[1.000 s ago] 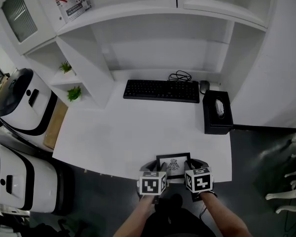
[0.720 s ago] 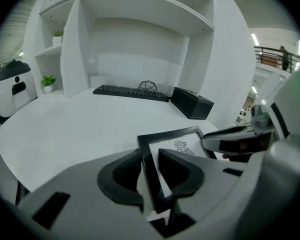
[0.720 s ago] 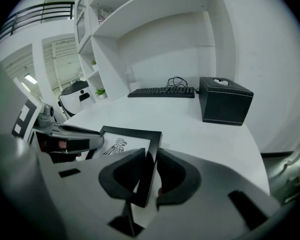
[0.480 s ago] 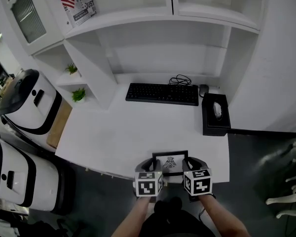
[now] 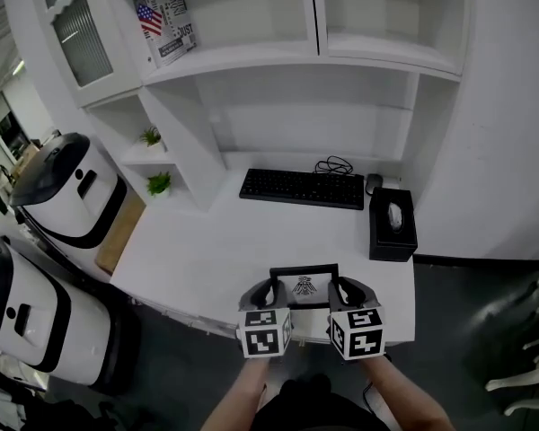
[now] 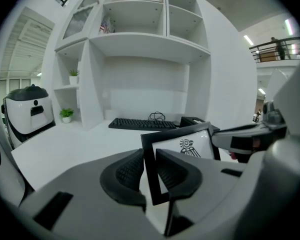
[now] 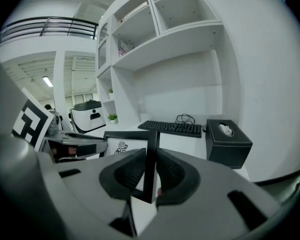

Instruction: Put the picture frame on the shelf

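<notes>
Nearest me, the left gripper has its two dark ribbed jaws clamped, only narrowly apart, on the left side of the small black picture frame with a white print and black emblem — they have just been closing on it. The right gripper pinches the frame's right side the same way, its jaws likewise just drawn in. The frame stands upright between them over the near edge of the white desk. Beyond lie a long black keyboard and a black tissue box; the white shelf rises behind.
</notes>
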### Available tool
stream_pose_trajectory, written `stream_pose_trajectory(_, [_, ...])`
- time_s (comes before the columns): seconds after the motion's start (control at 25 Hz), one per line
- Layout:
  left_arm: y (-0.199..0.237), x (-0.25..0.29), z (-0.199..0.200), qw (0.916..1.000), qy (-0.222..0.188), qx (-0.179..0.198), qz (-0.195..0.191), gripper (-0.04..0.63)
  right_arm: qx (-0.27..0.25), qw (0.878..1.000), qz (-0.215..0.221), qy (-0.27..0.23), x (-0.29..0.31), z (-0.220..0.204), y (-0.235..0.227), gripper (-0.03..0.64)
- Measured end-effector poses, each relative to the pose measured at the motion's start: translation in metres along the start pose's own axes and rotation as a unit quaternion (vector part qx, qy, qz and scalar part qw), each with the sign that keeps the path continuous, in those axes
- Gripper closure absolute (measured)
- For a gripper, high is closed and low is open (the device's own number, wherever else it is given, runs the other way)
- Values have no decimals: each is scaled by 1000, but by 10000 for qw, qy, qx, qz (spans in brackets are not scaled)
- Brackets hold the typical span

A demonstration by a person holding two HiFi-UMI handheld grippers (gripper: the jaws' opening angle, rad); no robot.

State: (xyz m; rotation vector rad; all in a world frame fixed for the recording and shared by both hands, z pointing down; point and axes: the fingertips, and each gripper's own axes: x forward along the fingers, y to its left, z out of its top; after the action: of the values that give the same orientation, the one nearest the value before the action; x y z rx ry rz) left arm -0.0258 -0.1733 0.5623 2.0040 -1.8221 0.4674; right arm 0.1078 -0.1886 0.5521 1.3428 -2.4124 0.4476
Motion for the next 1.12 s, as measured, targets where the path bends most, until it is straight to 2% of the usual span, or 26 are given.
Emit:
stream_pose_trajectory(0.44, [8,-25,59,9962,-819,143,270,526,-175,9967,124,-778,-15,55,11,554])
stream_pose_trajectory(0.72, [18,-44,103,9900,-1317,306,402,529,-272,9916,197,-1250,-24,96,23,555])
stream_pose_trajectory(1.12, [66,-50,184,9799,-1890,545,334,529,-320,9834,121,-1784,-5,175,56,560])
